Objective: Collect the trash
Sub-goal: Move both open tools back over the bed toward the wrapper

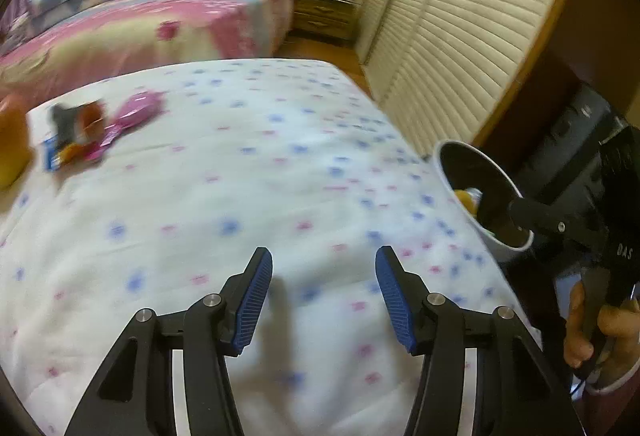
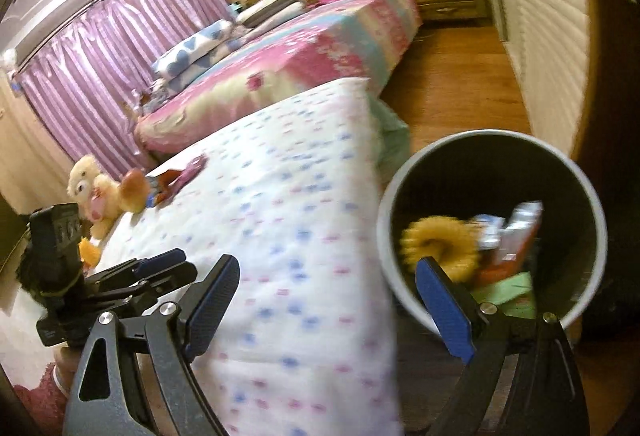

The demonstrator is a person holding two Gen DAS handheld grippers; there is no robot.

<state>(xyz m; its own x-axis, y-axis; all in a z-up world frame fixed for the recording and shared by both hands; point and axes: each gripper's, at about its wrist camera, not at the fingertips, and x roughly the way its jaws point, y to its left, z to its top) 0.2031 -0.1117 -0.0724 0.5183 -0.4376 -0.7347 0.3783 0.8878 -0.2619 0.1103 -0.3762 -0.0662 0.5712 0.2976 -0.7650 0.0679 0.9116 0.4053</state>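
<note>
With both grippers empty and spread apart, the left gripper [image 1: 324, 296] faced wrappers [image 1: 100, 131] far ahead on the bed [image 1: 240, 195]; the right gripper [image 2: 328, 308] hovered beside the bin [image 2: 592, 203]. Fetching them seemed next.

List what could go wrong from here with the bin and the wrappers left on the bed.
1. The trash bin is tilted, its rim between the right gripper's open jaws; the yellow item and packets could spill.
2. The remaining wrappers lie far across the bed beside a plush toy, which the empty left gripper could catch.
</note>
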